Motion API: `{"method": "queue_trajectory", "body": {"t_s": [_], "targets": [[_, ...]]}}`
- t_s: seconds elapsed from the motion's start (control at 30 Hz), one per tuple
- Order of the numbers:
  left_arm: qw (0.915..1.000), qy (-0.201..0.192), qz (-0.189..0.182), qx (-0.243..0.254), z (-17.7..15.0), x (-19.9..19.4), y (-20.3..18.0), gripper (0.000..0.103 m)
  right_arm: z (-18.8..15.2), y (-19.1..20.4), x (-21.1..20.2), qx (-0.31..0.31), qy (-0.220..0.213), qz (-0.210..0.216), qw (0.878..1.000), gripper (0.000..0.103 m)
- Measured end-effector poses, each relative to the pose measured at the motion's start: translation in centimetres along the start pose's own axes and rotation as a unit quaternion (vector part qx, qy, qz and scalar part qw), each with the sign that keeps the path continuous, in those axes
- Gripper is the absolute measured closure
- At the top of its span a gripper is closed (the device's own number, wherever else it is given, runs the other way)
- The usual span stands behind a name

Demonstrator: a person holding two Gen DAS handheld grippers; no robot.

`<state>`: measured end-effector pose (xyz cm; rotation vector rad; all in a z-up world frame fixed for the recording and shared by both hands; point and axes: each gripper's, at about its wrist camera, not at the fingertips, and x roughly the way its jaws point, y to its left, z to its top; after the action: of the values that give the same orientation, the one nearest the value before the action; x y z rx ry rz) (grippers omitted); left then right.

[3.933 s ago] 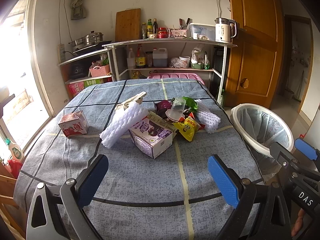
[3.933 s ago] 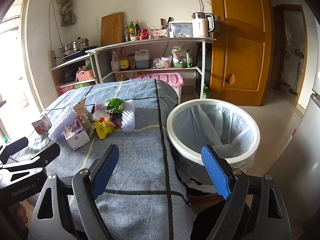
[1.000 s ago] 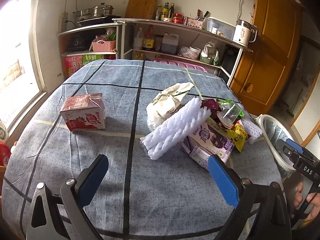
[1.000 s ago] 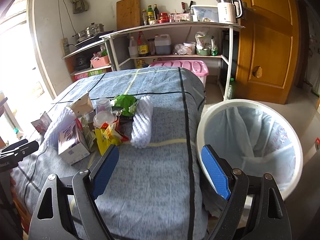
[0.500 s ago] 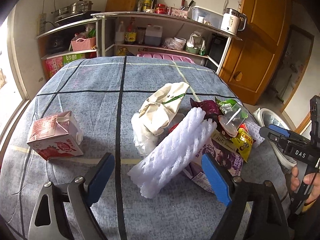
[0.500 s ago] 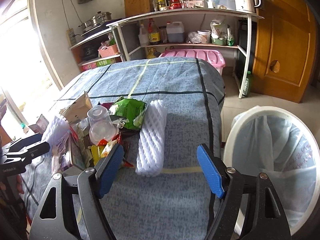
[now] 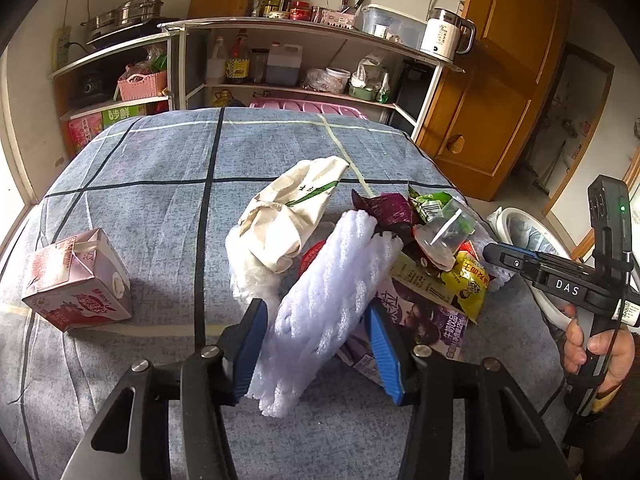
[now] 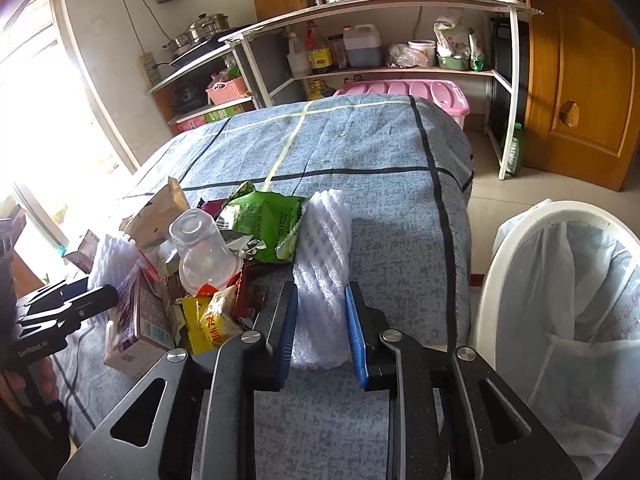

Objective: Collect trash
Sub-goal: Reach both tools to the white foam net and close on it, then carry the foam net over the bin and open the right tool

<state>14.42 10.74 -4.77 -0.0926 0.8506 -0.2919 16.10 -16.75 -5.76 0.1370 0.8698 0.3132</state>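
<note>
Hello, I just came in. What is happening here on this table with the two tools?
A person is clearing trash from a table covered with a blue checked cloth, using a handheld gripper in each hand. The left gripper is closing its jaws around one white foam net sleeve beside the purple carton. The right gripper is closing on a second foam sleeve near the table edge. The lined white bin waits beside the table.

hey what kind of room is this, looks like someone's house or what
Most likely a home kitchen or dining area. A shelving rack holds oil bottles, an electric kettle and a steel steamer pot, and a cloth-covered table stands beside a lined trash bin.
</note>
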Motion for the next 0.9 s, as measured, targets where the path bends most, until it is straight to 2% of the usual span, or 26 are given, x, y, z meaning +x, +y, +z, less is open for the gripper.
{"method": "queue_trajectory", "body": {"t_s": [0.13,0.23,0.57,0.77,0.9], "targets": [[1.0000,0.000,0.000,-0.005,-0.1,-0.3,-0.1,0.067,-0.4,0.0,-0.7,0.008,-0.003,0.008,1.000,0.087],[0.9999,-0.001,0.004,-0.012,-0.3,-0.7,-0.2,0.072,-0.6,-0.1,-1.2,0.013,-0.005,0.011,1.000,0.089],[0.9994,-0.013,0.005,-0.033,-1.1,-2.4,0.1,0.074,-1.2,-0.4,-3.7,0.028,-0.038,0.014,0.999,0.090],[0.9995,-0.029,-0.003,-0.015,-0.5,-4.2,-2.0,0.074,-1.8,-0.6,-5.6,0.036,-0.056,0.018,0.998,0.090],[0.9991,-0.036,-0.021,-0.005,0.2,-4.8,-4.0,0.074,-1.8,-1.1,-7.2,0.042,-0.071,0.014,0.997,0.090]]}}
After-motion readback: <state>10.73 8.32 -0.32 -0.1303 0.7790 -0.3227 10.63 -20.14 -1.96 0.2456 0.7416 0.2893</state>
